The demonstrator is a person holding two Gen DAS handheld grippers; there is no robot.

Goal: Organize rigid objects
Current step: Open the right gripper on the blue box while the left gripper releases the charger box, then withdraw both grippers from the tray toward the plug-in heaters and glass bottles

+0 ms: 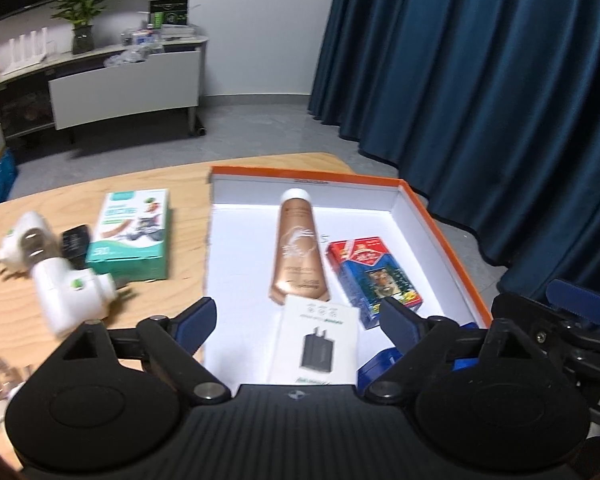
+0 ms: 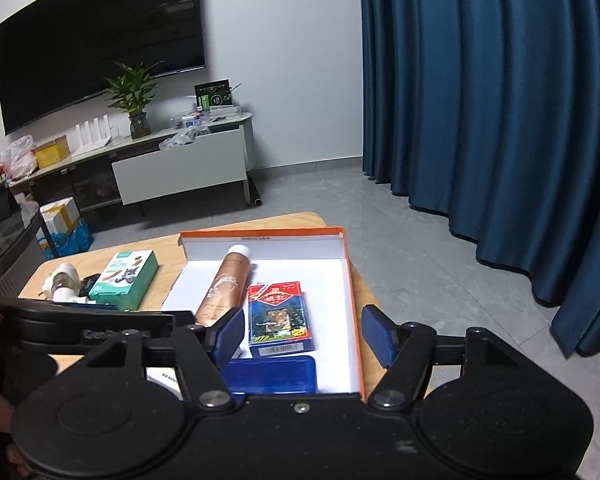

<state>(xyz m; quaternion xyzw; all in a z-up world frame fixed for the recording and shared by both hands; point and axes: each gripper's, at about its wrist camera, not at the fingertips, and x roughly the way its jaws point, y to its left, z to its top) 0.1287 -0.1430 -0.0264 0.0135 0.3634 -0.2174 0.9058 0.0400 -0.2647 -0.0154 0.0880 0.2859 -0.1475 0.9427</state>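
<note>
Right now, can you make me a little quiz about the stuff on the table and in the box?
1. True or false: the bronze tube lies inside the orange-edged box.
2. Which thing is still outside the box, on the wooden table? A) the green carton B) the red and blue card pack C) the white charger box
3. Fill in: the left tool has its jaws ____, with nothing pinched.

Key: 1 true; 2 A; 3 open.
</note>
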